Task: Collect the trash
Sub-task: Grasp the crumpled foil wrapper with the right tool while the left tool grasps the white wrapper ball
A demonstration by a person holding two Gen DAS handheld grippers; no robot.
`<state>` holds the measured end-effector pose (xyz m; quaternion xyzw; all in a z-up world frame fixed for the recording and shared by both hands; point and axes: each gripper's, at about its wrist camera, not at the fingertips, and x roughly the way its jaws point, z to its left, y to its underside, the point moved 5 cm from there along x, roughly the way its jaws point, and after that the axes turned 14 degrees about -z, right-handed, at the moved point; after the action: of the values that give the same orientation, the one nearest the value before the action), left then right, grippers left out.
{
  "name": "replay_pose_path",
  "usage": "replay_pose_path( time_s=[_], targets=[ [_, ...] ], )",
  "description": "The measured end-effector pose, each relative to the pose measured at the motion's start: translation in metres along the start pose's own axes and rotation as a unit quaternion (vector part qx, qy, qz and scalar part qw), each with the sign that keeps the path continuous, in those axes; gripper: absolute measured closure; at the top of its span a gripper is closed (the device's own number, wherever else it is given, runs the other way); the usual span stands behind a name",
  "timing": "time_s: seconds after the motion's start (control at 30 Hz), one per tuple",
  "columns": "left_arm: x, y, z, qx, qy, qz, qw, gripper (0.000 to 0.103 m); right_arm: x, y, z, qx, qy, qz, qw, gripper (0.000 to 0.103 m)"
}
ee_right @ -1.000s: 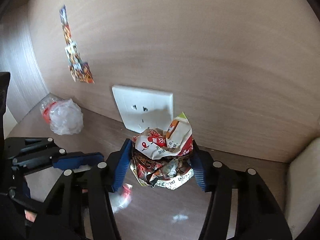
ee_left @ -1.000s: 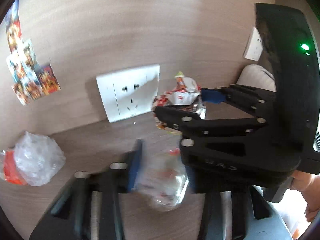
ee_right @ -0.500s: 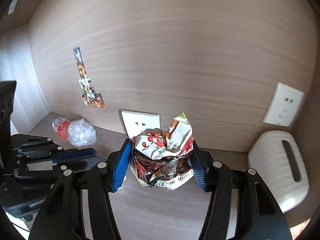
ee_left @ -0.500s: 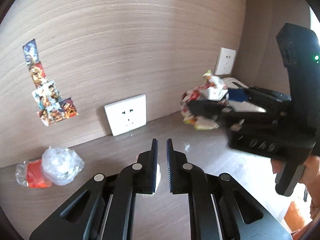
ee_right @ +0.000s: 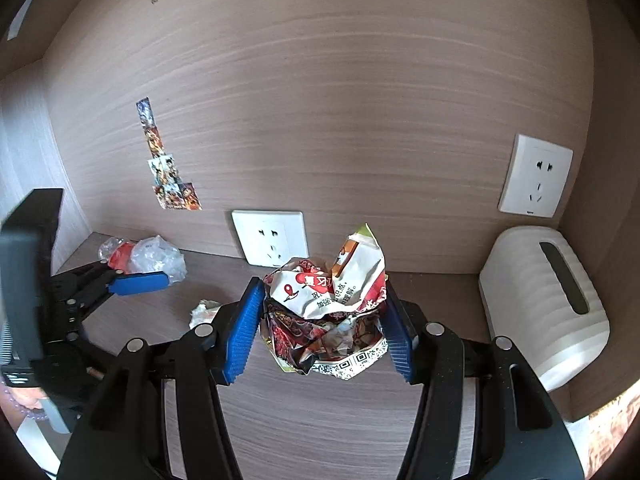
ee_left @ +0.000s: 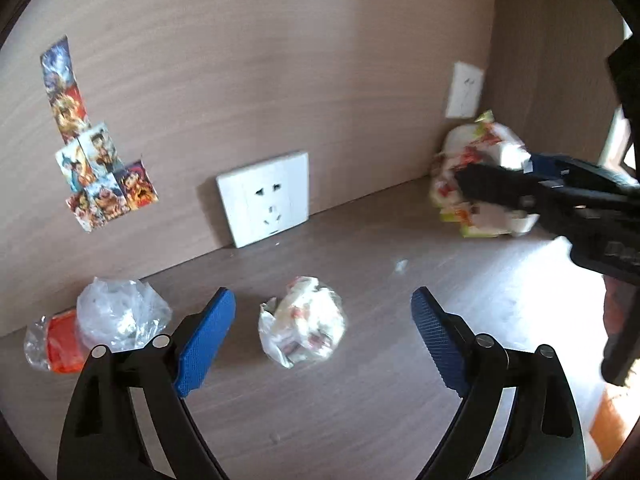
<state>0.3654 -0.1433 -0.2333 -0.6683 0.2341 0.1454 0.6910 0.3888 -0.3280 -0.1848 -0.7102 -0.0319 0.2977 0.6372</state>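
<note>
My right gripper [ee_right: 322, 326] is shut on a crumpled red and white snack wrapper [ee_right: 326, 312] and holds it above the wooden desk [ee_right: 320, 420]. It also shows at the right of the left wrist view [ee_left: 476, 184]. My left gripper [ee_left: 320, 332] is open and empty, its blue pads either side of a small crumpled clear wrapper ball [ee_left: 302, 326] lying on the desk. That ball peeks out in the right wrist view [ee_right: 204, 310]. A clear plastic bag with an orange wrapper [ee_left: 100, 320] lies at the far left by the wall.
A white socket plate [ee_left: 264, 198] leans at the wall base. Stickers [ee_left: 92, 168] are on the wall. A white tissue box [ee_right: 544, 304] stands in the right corner under a second socket [ee_right: 534, 176]. A small white scrap [ee_left: 400, 266] lies on the desk.
My left gripper has opened and let the small clear wrapper ball drop onto the desk. Both grippers have pulled back from the wall; the right one still holds its wrapper.
</note>
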Motion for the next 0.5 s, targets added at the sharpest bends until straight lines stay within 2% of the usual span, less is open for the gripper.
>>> replay_pose_path(
  time_s=[0.07, 0.17, 0.23, 0.3, 0.5],
  targets=[
    [0.019, 0.007, 0.004, -0.005, -0.007, 0.020, 0.9998, 0.030, 0.002, 0.001, -0.003, 0.001, 0.001, 0.001, 1.000, 0.046],
    [0.044, 0.019, 0.008, -0.007, -0.005, 0.048, 0.9988, 0.033, 0.004, 0.001, -0.006, 0.002, 0.003, 0.001, 1.000, 0.045],
    [0.053, 0.026, 0.009, -0.008, -0.004, 0.058, 0.9983, 0.051, 0.004, -0.001, -0.009, 0.002, 0.013, -0.001, 1.000, 0.045],
    [0.054, 0.027, 0.009, -0.014, 0.001, 0.056, 0.9983, 0.055, 0.003, -0.003, -0.011, 0.002, 0.016, -0.003, 1.000, 0.045],
    [0.033, 0.021, 0.007, -0.016, 0.008, 0.043, 0.9989, 0.056, -0.009, -0.008, -0.012, 0.006, 0.028, -0.010, 1.000, 0.045]
  ],
)
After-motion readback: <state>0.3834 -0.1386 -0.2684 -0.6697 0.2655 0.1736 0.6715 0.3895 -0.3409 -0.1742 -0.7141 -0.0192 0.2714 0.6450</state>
